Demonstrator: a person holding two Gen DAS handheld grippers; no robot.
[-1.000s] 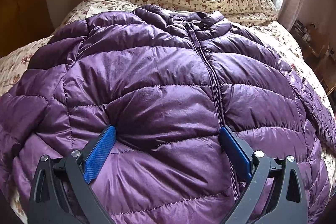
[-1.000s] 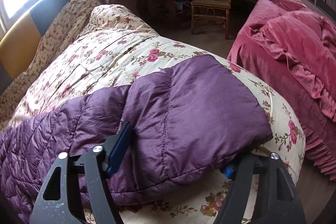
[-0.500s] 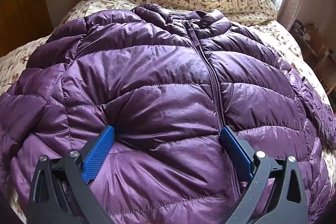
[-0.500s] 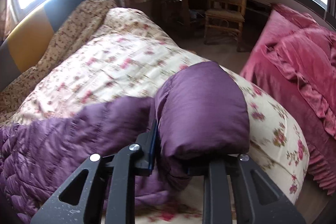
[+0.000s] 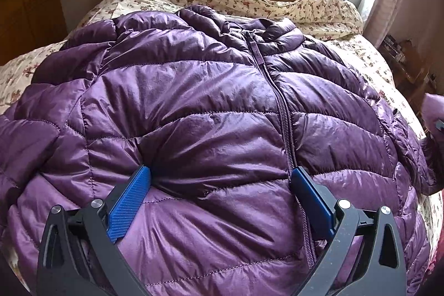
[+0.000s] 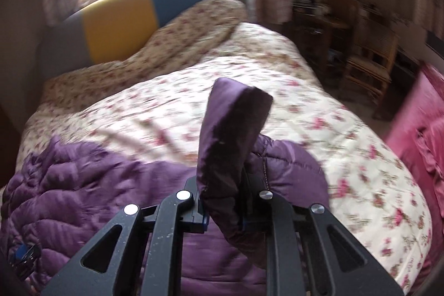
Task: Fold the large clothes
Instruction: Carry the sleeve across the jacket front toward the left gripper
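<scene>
A purple quilted down jacket (image 5: 222, 101) lies zipped, front up, on a flowered quilt (image 5: 374, 65). My left gripper (image 5: 219, 171) stands open and wide, its blue pads (image 5: 127, 201) pressed into the jacket's lower front, either side of a puffed panel left of the zip. In the right wrist view my right gripper (image 6: 222, 199) is closing, its pads pinching the jacket's sleeve (image 6: 230, 129). The cuff end stands up in front of the jaws, lifted off the quilt (image 6: 305, 107). The jacket's body (image 6: 83, 185) spreads to the left.
A grey, yellow and blue headboard (image 6: 125, 18) and a window stand at the far end of the bed. A pink-covered bed (image 6: 416, 135) lies to the right, with a wooden chair (image 6: 369, 60) and a cluttered dark table beyond.
My right gripper closed on the sleeve end, lifted it off the quilt and swung it left toward the jacket's body while rolling. The left gripper kept still on the jacket.
</scene>
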